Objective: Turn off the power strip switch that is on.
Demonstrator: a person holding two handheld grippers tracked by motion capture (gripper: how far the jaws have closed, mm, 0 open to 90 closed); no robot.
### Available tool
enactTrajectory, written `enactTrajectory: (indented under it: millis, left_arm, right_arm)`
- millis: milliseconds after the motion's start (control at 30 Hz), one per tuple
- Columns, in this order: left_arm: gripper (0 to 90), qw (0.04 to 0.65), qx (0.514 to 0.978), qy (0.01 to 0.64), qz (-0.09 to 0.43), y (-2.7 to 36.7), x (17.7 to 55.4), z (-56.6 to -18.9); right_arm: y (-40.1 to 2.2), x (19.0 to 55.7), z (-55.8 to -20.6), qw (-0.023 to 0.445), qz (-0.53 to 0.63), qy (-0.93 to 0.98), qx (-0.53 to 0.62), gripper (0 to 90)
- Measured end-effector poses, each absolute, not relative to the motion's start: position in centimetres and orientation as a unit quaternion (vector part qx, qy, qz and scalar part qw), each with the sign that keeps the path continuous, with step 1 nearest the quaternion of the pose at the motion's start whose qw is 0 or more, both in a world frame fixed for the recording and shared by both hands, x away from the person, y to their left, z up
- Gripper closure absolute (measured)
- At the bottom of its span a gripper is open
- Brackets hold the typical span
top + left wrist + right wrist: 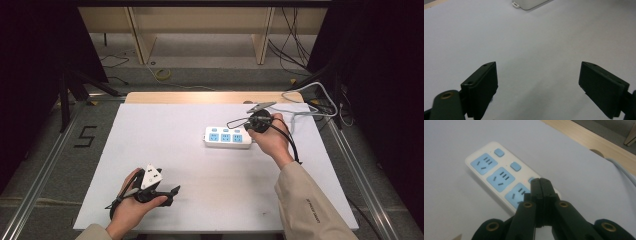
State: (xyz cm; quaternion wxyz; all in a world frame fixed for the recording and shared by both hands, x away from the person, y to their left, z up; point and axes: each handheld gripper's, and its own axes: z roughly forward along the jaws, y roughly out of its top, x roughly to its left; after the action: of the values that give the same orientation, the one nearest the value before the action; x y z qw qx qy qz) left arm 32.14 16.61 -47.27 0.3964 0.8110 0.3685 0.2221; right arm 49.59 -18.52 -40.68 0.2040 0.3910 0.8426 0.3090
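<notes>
White sheeting covers the surface (200,165), with a strip of bare wood along its far edge and a grey floor with cables and wooden furniture legs beyond. On it, right of the middle, lies a white power strip (227,137) with three blue sockets in a row and a small blue switch beside each; its pale cord (305,102) leaves from the right end and loops off the far right corner.

In the high view the right gripper (254,122) is held by the person's right hand (272,140) just over the right end of the strip. In the right gripper view its fingers (541,188) are clenched flat against each other with nothing between them, and their tips sit over the switch (531,180) of the nearest socket; whether they touch it I cannot tell.

The left gripper (167,192) lies low near the front left of the surface in the left hand (132,205), well apart from the strip. In the left gripper view its fingers (484,85) stand wide and released over bare white sheet, with a corner of the strip far ahead.
</notes>
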Motion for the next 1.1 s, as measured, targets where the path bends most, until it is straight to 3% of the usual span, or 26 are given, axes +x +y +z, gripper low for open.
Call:
enactTrajectory:
  millis: [1100]
  left_arm:
    - [15.3, 0.395, 0.813, 0.365, 0.222, 16.6, 32.2, -47.2]
  right_arm:
    - [-17.0, 52.0, -41.4, 0.189, 0.287, 0.852, 0.395, 90.0]
